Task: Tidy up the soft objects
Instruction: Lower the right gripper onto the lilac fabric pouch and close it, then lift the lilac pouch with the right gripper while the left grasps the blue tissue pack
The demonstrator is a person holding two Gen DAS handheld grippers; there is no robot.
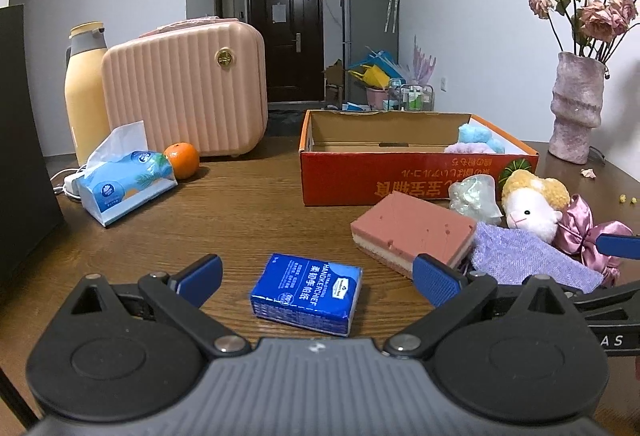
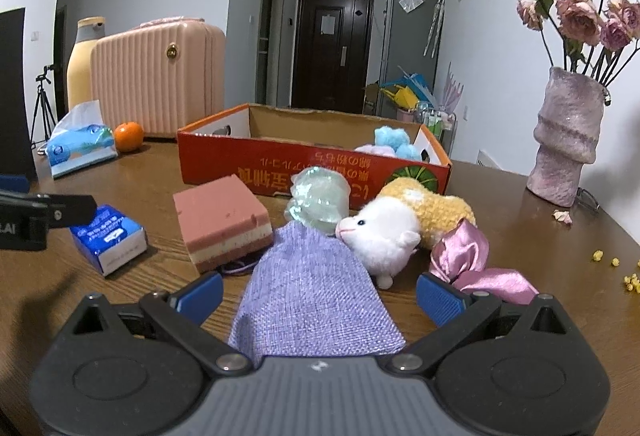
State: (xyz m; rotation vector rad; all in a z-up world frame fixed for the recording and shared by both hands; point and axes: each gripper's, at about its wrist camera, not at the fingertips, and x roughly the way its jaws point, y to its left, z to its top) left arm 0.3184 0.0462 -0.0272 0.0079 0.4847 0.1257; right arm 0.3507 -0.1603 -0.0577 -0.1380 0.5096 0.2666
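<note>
My left gripper (image 1: 318,282) is open, its jaws on either side of a blue handkerchief tissue pack (image 1: 307,294) lying on the wooden table. My right gripper (image 2: 318,296) is open around a purple woven pouch (image 2: 316,300). Beyond it lie a pink layered sponge (image 2: 222,222), a pale green crinkly ball (image 2: 318,201), a white-and-yellow plush sheep (image 2: 400,228) and a pink satin bow (image 2: 476,264). An open orange cardboard box (image 2: 280,165) holds blue and pink fluffy balls (image 2: 394,141). The tissue pack (image 2: 108,238) also shows in the right wrist view.
A pink ribbed case (image 1: 184,91), a yellow thermos (image 1: 86,87), a soft tissue packet (image 1: 128,181) and an orange (image 1: 182,160) stand at the back left. A vase of dried roses (image 2: 566,141) stands at the right. Yellow crumbs (image 2: 624,272) lie near the right edge.
</note>
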